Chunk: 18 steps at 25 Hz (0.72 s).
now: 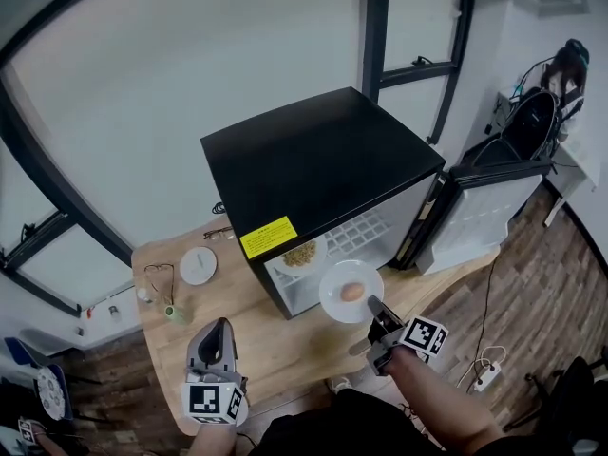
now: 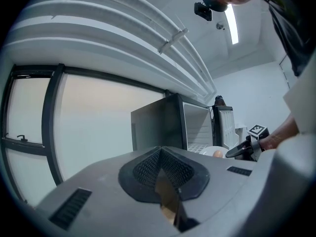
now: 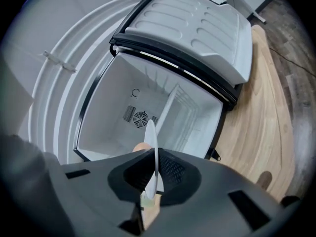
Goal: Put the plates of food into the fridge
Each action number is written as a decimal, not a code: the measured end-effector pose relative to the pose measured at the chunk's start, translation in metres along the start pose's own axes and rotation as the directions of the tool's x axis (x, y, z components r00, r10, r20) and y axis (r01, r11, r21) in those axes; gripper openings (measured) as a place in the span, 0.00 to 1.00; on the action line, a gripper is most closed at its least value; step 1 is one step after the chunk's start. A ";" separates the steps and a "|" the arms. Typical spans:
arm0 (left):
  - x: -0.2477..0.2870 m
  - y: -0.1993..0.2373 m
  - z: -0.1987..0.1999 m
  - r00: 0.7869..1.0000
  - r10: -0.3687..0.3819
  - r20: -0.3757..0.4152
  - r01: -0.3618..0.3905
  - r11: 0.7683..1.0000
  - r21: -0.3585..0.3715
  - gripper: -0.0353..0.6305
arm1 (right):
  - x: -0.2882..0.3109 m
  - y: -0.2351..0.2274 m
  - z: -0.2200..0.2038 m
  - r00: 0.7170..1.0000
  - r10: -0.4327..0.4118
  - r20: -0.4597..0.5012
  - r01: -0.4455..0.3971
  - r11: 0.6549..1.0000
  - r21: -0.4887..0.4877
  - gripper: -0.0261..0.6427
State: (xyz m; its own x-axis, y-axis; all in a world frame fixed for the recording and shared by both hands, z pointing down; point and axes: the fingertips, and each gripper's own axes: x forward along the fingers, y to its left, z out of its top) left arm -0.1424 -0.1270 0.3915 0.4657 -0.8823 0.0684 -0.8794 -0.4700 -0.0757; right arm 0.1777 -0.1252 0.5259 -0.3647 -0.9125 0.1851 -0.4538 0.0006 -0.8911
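Head view puts your right gripper (image 1: 372,304) just in front of the open black fridge (image 1: 318,155), clamped on the near rim of a white plate (image 1: 351,291) that carries one round tan piece of food (image 1: 351,292). You hold the plate level at the mouth of the fridge, above the wooden table (image 1: 285,345), and it is not yet inside. A second plate of food (image 1: 300,255) sits within the fridge, close to the front edge. The fridge door (image 1: 480,221) stands swung wide to the right.

Right gripper view confirms the grip. Your right gripper (image 3: 152,181) has its jaws pressed together on the plate (image 3: 152,149), which shows edge-on as a thin white blade running out between them. Beyond it lies the white inside of the fridge (image 3: 123,83), with a round fan grille (image 3: 140,117) on the back wall.

Your left gripper (image 1: 220,329) hangs low over the near part of the table, well apart from the fridge. Left gripper view shows the left gripper (image 2: 165,181) with its jaws together and nothing between them. Off to the left on the table lie a small white disc (image 1: 198,265) and a pair of glasses (image 1: 160,275).
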 end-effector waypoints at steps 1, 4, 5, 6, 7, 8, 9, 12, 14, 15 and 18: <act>0.004 -0.001 0.001 1.000 0.003 0.000 -0.003 1.000 -0.001 0.06 | 0.002 0.002 0.007 1.000 0.001 0.003 -0.001 1.000 -0.008 0.09; 0.014 -0.002 0.003 1.000 0.014 0.002 -0.014 1.000 -0.002 0.06 | 0.008 0.004 0.026 1.000 -0.008 0.012 0.008 1.000 -0.008 0.09; 0.017 -0.003 0.005 1.000 0.019 0.005 -0.019 1.000 -0.003 0.06 | 0.012 0.005 0.033 1.000 0.000 0.016 0.000 1.000 -0.013 0.09; 0.020 -0.003 0.005 1.000 0.022 0.006 -0.022 1.000 -0.004 0.06 | 0.015 0.007 0.039 1.000 0.009 0.020 -0.009 1.000 -0.020 0.09; 0.022 -0.003 0.005 1.000 0.025 0.005 -0.025 1.000 -0.004 0.06 | 0.019 0.008 0.045 1.000 0.014 0.023 -0.013 1.000 -0.027 0.09; 0.024 -0.004 0.004 1.000 0.028 0.001 -0.028 1.000 -0.003 0.06 | 0.021 0.008 0.050 1.000 0.013 0.026 -0.012 0.999 -0.033 0.09; 0.025 -0.004 0.001 0.999 0.033 -0.007 -0.033 0.999 -0.004 0.06 | 0.024 0.007 0.054 1.000 0.010 0.027 -0.009 0.999 -0.037 0.09; 0.029 -0.002 -0.005 0.998 0.056 -0.025 -0.056 0.998 -0.009 0.06 | 0.033 0.004 0.069 0.999 0.001 0.038 0.001 0.999 -0.042 0.09; 0.034 -0.002 -0.005 0.998 0.062 -0.030 -0.063 0.998 -0.006 0.06 | 0.039 0.002 0.079 0.999 -0.006 0.048 0.008 0.999 -0.043 0.09; 0.037 -0.003 -0.006 0.997 0.064 -0.031 -0.064 0.998 -0.004 0.06 | 0.042 0.001 0.084 0.999 -0.010 0.052 0.012 0.999 -0.047 0.09; 0.044 -0.005 -0.007 0.997 0.071 -0.033 -0.071 0.997 0.001 0.06 | 0.049 -0.003 0.094 0.998 -0.024 0.057 0.028 0.998 -0.062 0.09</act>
State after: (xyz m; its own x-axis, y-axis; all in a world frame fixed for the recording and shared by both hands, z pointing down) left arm -0.1186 -0.1635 0.4022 0.3987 -0.9121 0.0957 -0.9101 -0.4064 -0.0810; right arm 0.2380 -0.2086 0.4989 -0.3062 -0.9342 0.1827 -0.5136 0.0005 -0.8580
